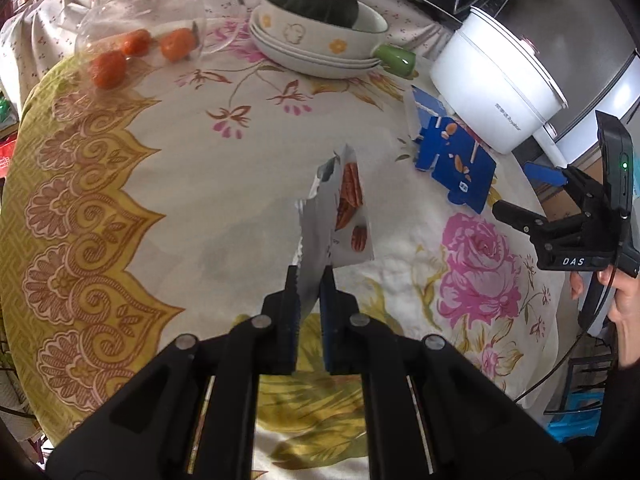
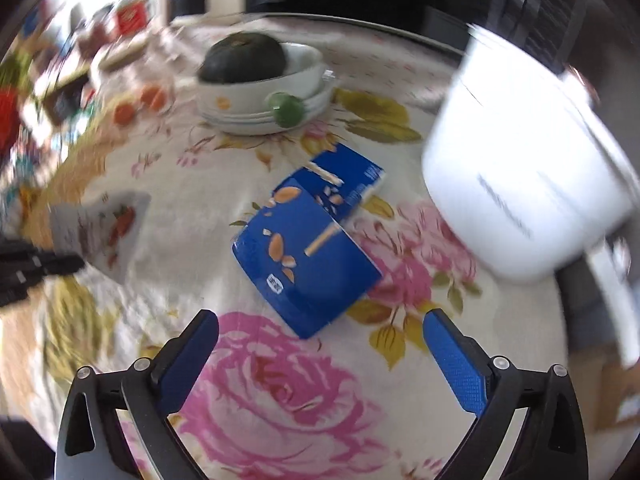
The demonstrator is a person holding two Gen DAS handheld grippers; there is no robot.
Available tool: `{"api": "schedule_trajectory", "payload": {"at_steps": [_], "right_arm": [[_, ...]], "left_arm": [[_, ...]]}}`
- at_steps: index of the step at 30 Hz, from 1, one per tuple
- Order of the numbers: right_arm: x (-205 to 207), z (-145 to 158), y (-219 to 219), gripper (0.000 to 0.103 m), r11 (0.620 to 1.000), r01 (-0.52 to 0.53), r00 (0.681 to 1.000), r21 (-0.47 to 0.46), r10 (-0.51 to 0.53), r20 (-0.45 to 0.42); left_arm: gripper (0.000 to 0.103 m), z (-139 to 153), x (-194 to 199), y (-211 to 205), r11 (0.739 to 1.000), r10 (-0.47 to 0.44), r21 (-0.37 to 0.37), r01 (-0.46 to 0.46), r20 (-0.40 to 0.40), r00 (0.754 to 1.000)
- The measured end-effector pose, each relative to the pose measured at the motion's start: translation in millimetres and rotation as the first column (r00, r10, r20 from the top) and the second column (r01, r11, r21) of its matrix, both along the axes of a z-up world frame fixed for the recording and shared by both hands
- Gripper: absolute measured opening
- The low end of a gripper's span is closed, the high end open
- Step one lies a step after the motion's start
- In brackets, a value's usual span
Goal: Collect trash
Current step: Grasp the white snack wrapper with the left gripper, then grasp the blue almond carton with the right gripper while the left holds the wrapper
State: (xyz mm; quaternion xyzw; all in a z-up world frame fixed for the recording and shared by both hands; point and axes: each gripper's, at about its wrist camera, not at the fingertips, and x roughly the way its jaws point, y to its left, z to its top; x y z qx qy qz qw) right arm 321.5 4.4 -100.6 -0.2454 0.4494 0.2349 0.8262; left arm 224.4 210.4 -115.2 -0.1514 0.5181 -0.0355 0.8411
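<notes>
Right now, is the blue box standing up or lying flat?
Lying flat, crushed: the blue box rests on its broad face on the tablecloth, beside the white pot.

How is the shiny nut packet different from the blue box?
The silver nut packet is pinched in the shut left gripper, standing on edge; the blue box lies flattened on the tablecloth, with the open right gripper just short of it. The packet is thin foil; the box is cardboard. Both show nut pictures.

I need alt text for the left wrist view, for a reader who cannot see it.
The left gripper is shut on a silver snack wrapper above a floral tablecloth. To the right lie a flattened blue box and the open right gripper, near a white pot.
</notes>
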Motion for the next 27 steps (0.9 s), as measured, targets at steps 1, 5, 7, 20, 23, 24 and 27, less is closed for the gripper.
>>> {"api": "schedule_trajectory", "payload": {"at_steps": [1, 5, 7, 20, 23, 24, 27], "right_arm": [[2.5, -2.7, 5.8, 0.103, 1.0, -0.018, 1.0, -0.02, 0.018, -0.002], [12.8, -10.6, 22.1, 0.103, 0.996, -0.055, 0.998, -0.064, 0.055, 0.003], [19.1, -18.3, 30.4, 0.103, 0.994, -0.069, 0.998, -0.086, 0.069, -0.008], [34.6, -36.0, 24.5, 0.084, 0.997, 0.032, 0.998, -0.072, -0.036, -0.058], [19.3, -26.1, 15.7, 0.083, 0.999, 0.034, 0.997, -0.038, -0.037, -0.069], [13.4, -22.2, 12.2, 0.083, 0.999, 0.038, 0.997, -0.028, -0.04, -0.071], [-6.0, -9.5, 0.3, 0.083, 0.999, 0.047, 0.996, 0.009, -0.046, -0.082]], "left_arm": [[0.01, -1.4, -0.9, 3.1, 1.0, 0.007, -0.005, -0.007, -0.003, 1.0], [0.01, -4.1, -3.4, 11.1, 1.0, 0.025, -0.016, -0.025, -0.014, 1.0], [0.01, -4.7, -4.5, 11.5, 0.999, 0.028, -0.019, -0.029, -0.016, 0.999], [0.01, -1.0, -6.9, -5.6, 1.0, 0.003, -0.014, -0.003, -0.013, 1.0], [0.01, 6.6, -14.4, -11.8, 1.0, 0.004, -0.025, -0.004, -0.004, 1.0], [0.01, 9.9, -17.8, -15.3, 1.0, 0.001, -0.026, -0.001, 0.0, 1.0], [0.01, 21.0, -29.3, -27.3, 1.0, -0.013, -0.028, 0.014, 0.014, 1.0]]}}
